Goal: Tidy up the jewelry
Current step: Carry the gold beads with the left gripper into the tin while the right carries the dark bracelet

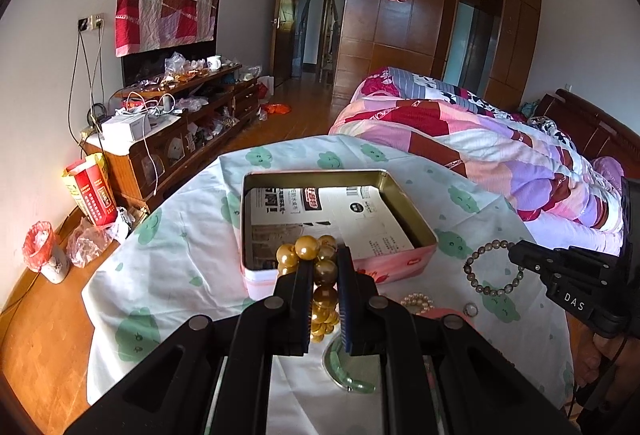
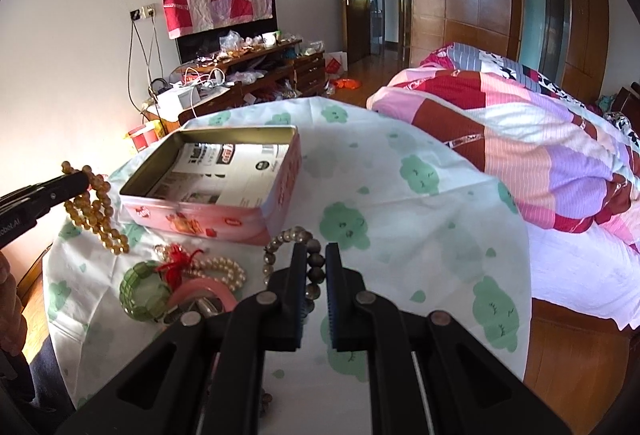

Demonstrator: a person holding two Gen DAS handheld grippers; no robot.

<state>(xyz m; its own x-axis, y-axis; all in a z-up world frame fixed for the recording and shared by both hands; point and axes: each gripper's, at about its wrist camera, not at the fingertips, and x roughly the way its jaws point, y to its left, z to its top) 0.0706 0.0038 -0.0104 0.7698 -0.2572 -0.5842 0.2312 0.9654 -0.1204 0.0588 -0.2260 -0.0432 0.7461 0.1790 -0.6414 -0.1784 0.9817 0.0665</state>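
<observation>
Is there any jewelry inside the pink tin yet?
No, the pink tin holds only printed paper; the amber bead necklace hangs outside it from the left gripper.

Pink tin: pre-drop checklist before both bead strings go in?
1. Left gripper shut on amber bead string: ok.
2. Right gripper shut on grey bead bracelet: ok.
3. Pink tin open, lid off: ok.
4. Tin floor free of jewelry, only printed paper: ok.
5. Amber string's hanging end clear of the tin rim: cannot tell.
6. Grey bracelet lifted off the cloth: cannot tell.
</observation>
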